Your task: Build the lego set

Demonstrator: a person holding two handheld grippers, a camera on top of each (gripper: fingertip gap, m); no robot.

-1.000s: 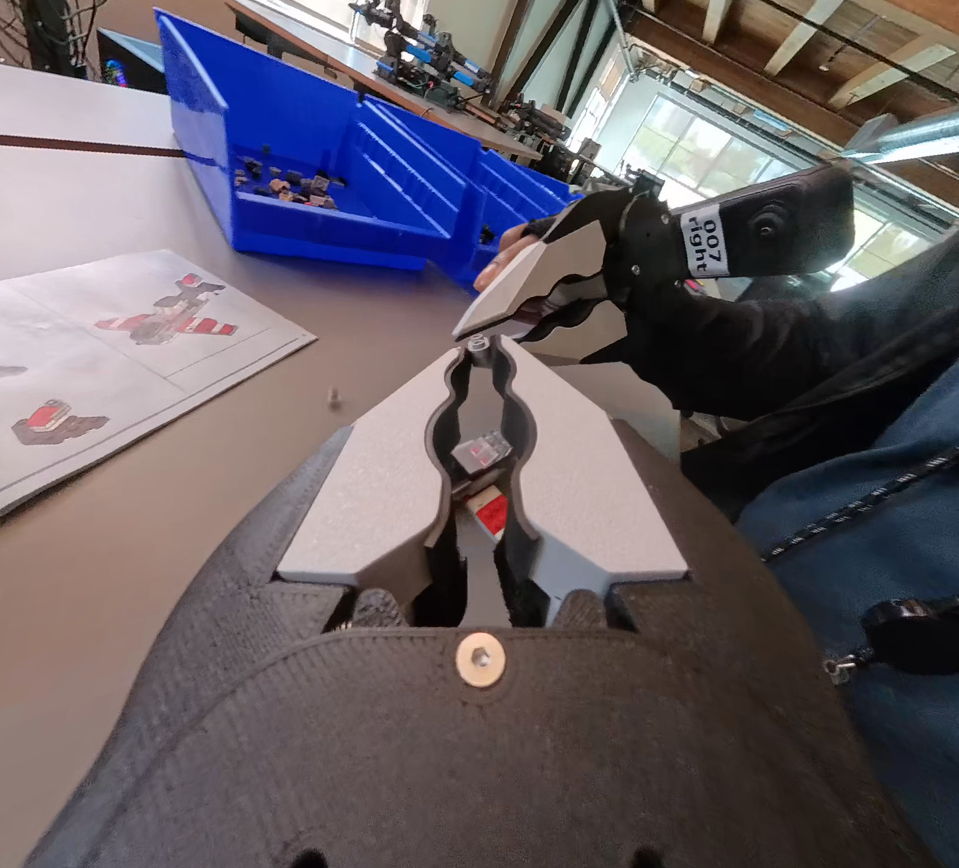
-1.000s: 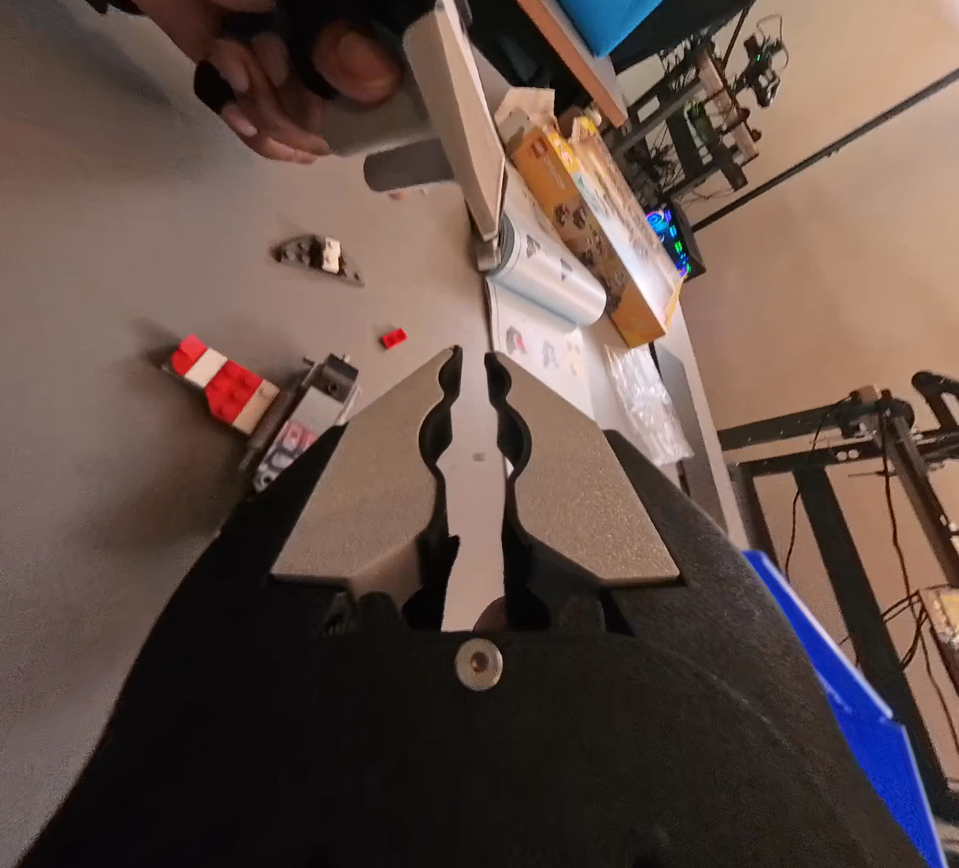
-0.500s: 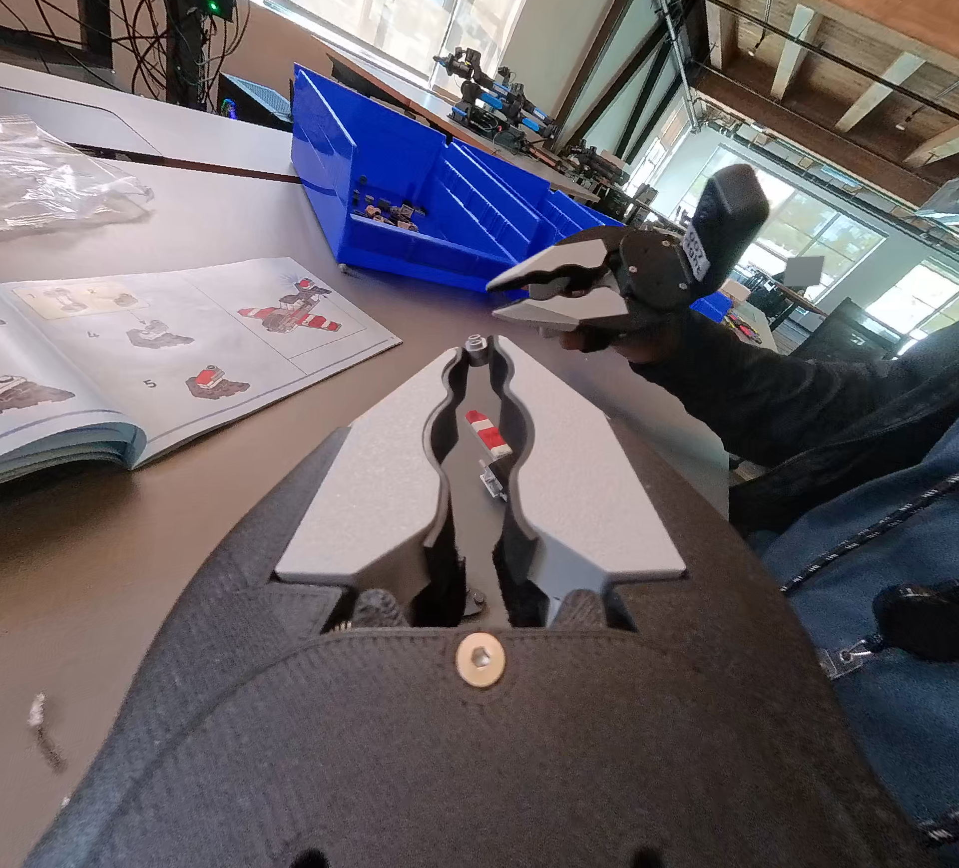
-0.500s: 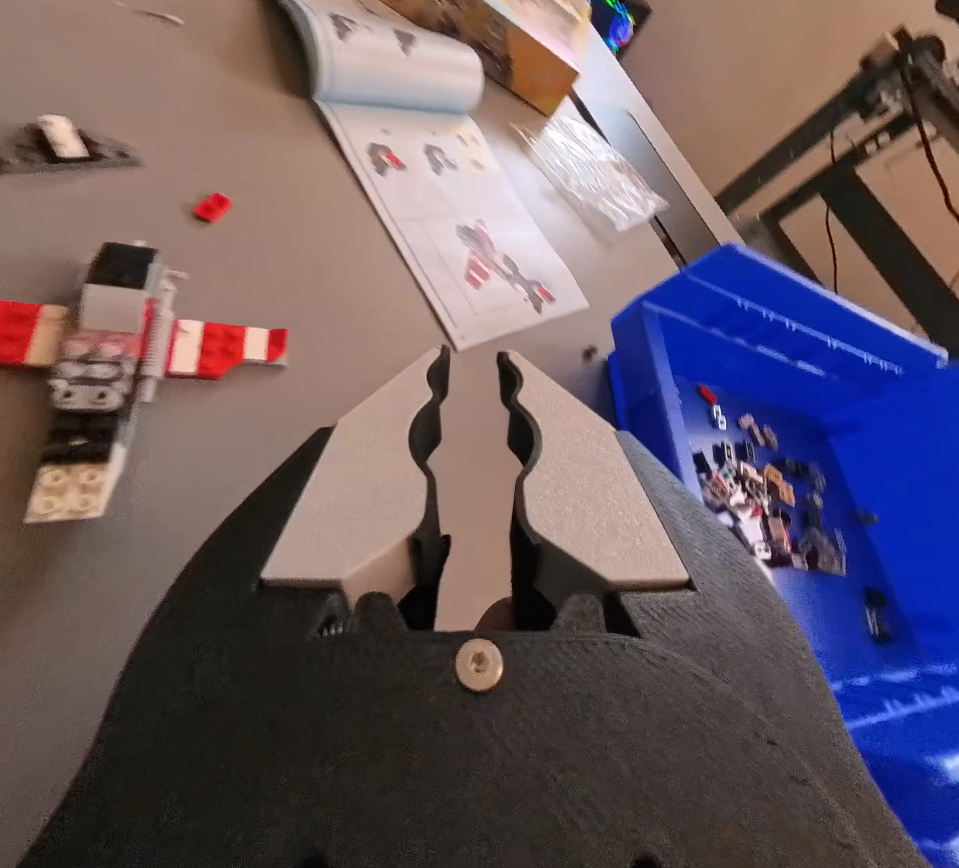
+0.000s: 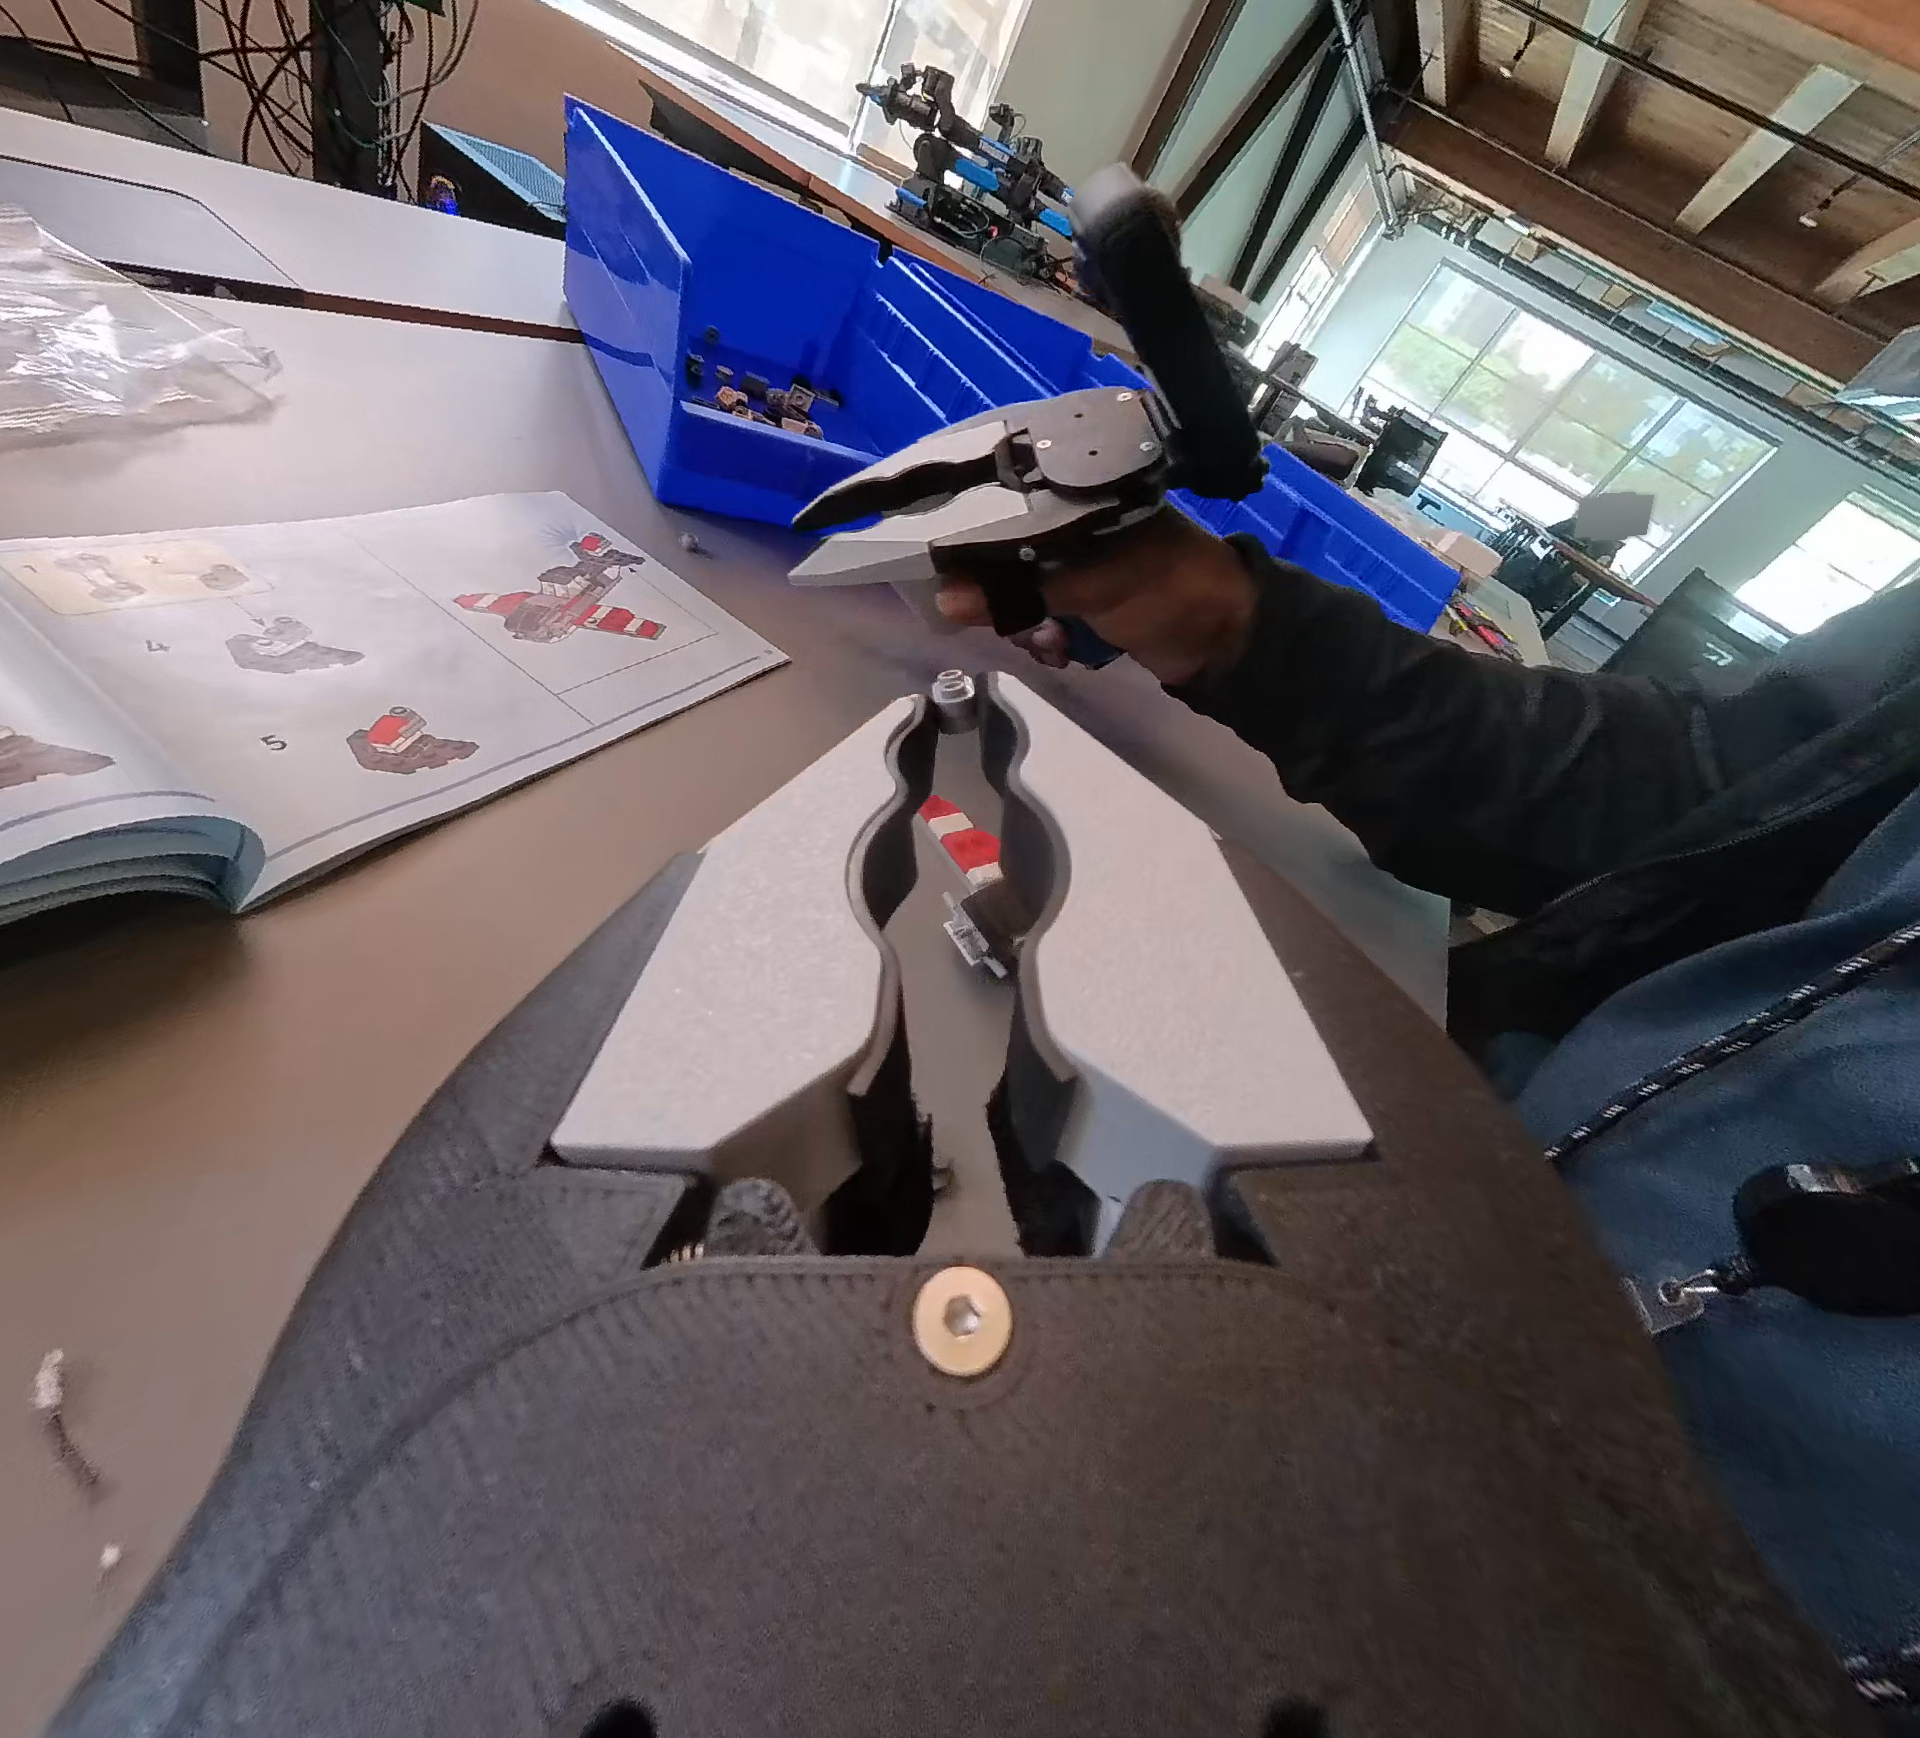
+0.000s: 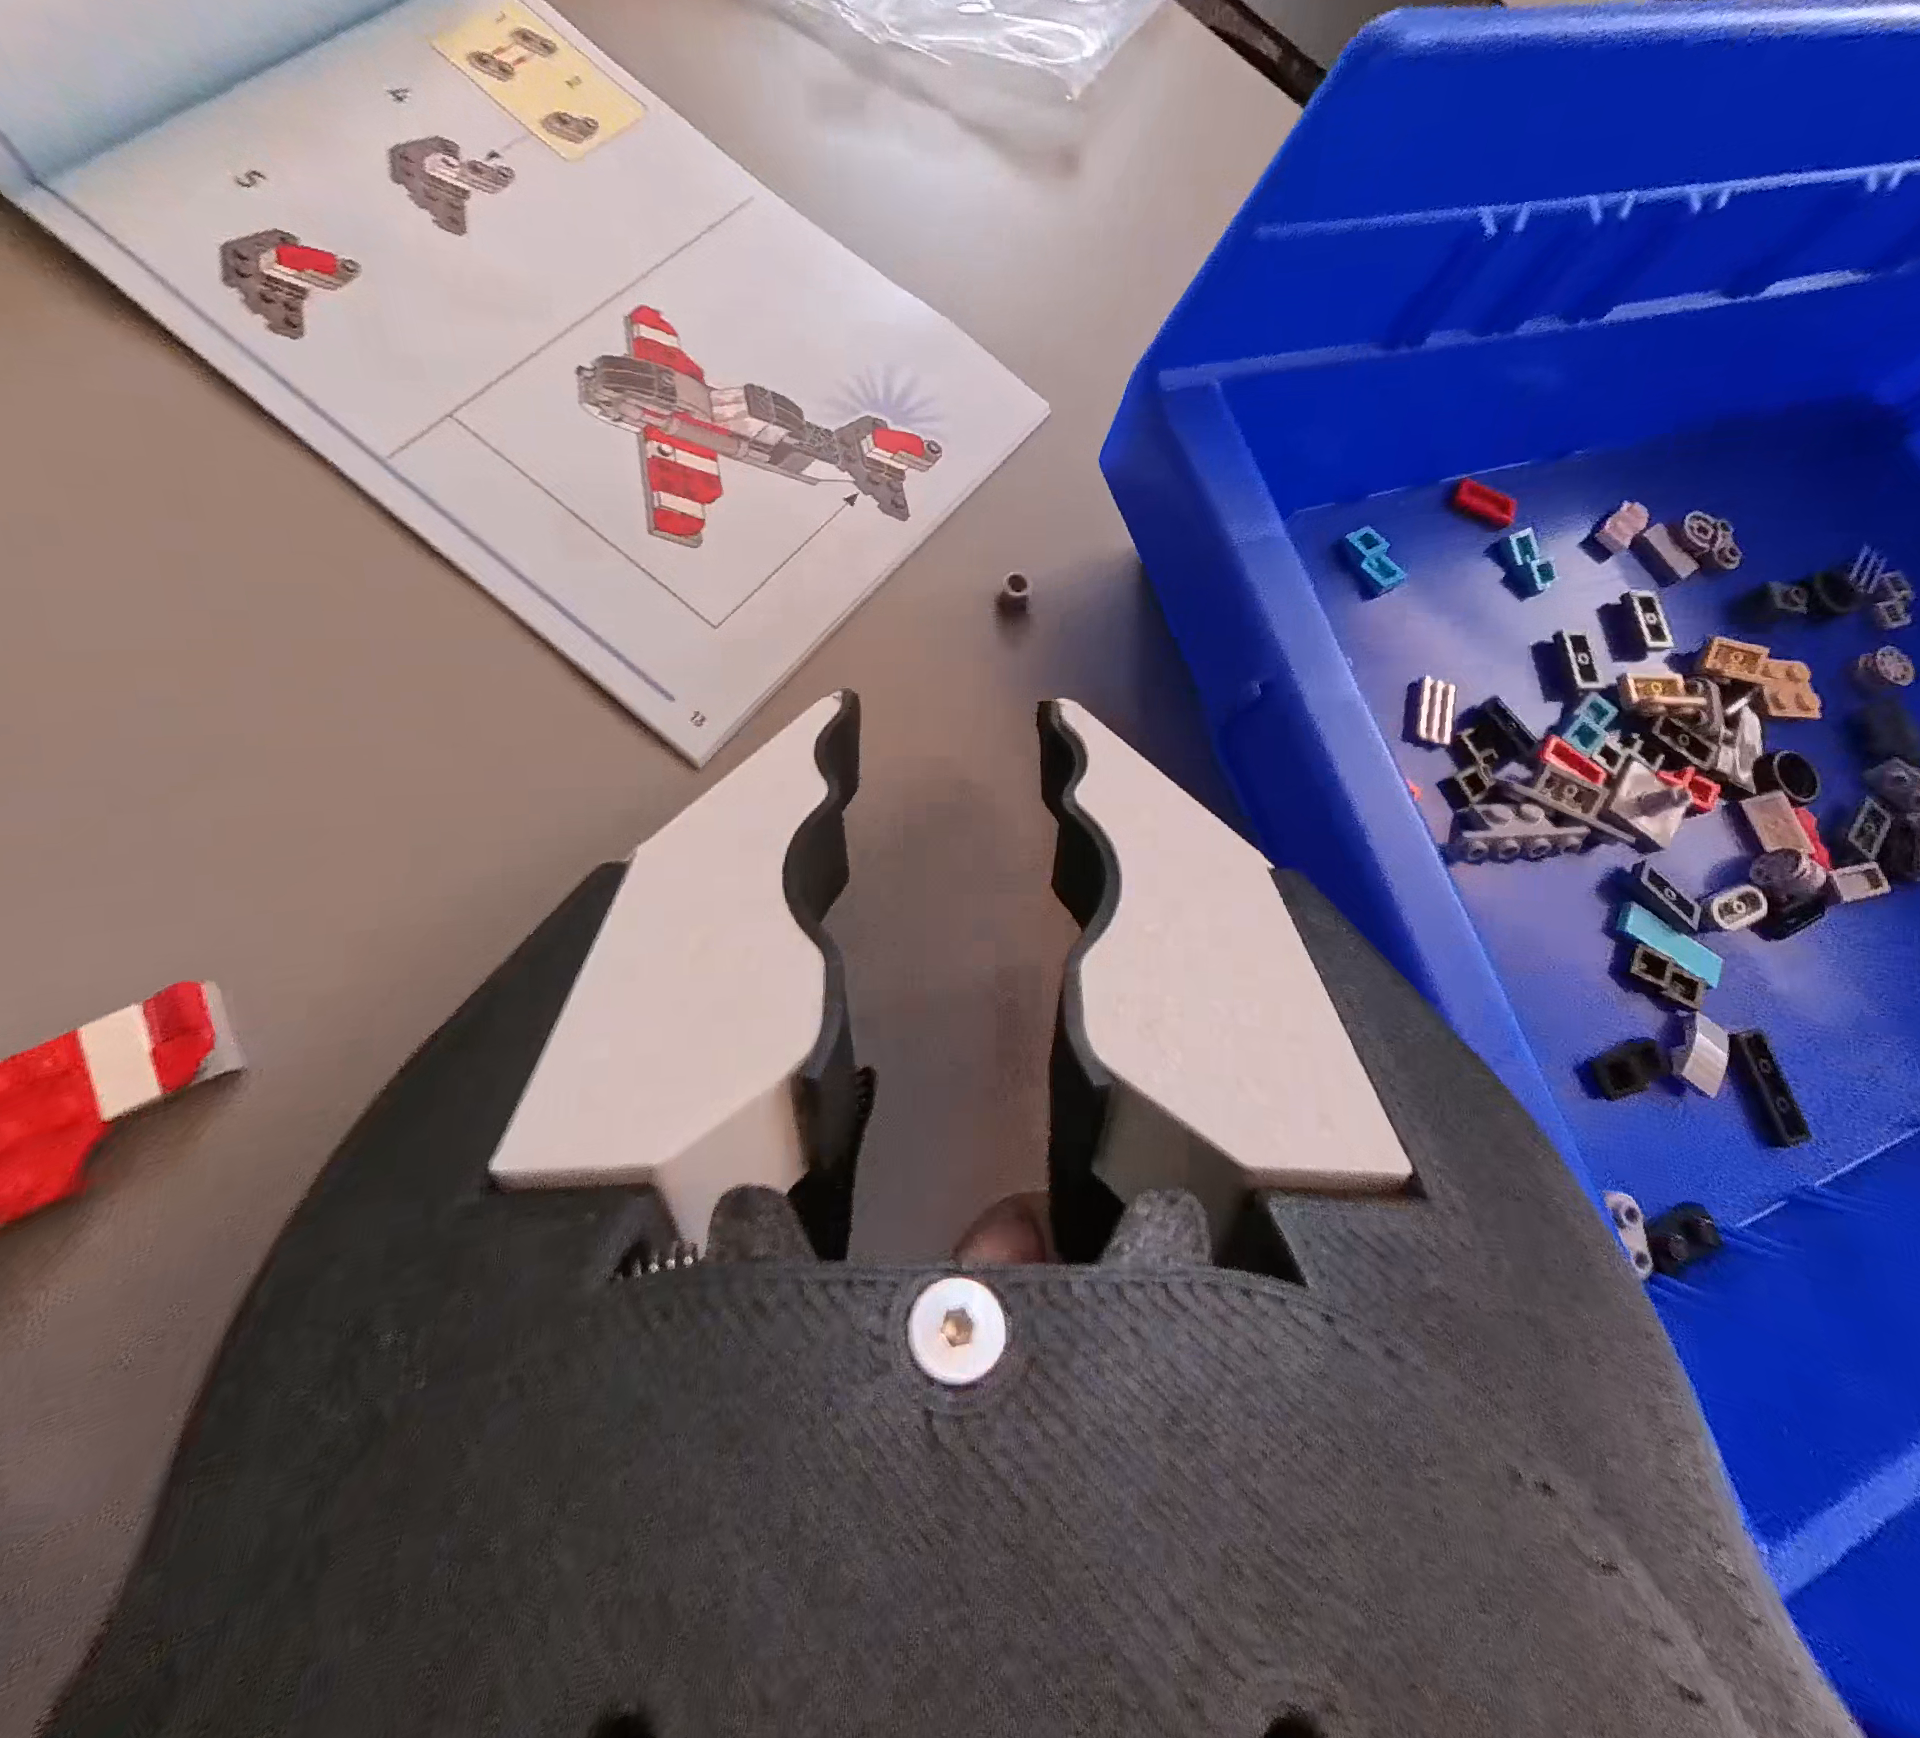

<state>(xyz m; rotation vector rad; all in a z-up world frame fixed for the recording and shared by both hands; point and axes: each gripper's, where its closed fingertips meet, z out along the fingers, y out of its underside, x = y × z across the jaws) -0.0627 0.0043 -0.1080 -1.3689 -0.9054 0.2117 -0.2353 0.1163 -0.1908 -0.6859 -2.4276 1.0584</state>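
While the left gripper [image 5: 954,701] pinches a small grey round stud piece [image 5: 952,686], the right gripper [image 6: 948,722] hangs apart and empty beside the blue parts bin [image 6: 1205,483].
Red-and-white plane model [image 5: 961,841] lies on the table below; a loose grey cylinder [image 6: 1013,594] sits ahead, and a clumsy closing could flick it away.

Right gripper [image 6: 948,720] — jaws now wider, nearer the blue bin [image 6: 1226,483]

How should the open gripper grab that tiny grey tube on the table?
The grey tube looks upright on the table, hole up. Probably best to bring the right gripper down from above and pinch its round sides, staying clear of the blue bin beside it.
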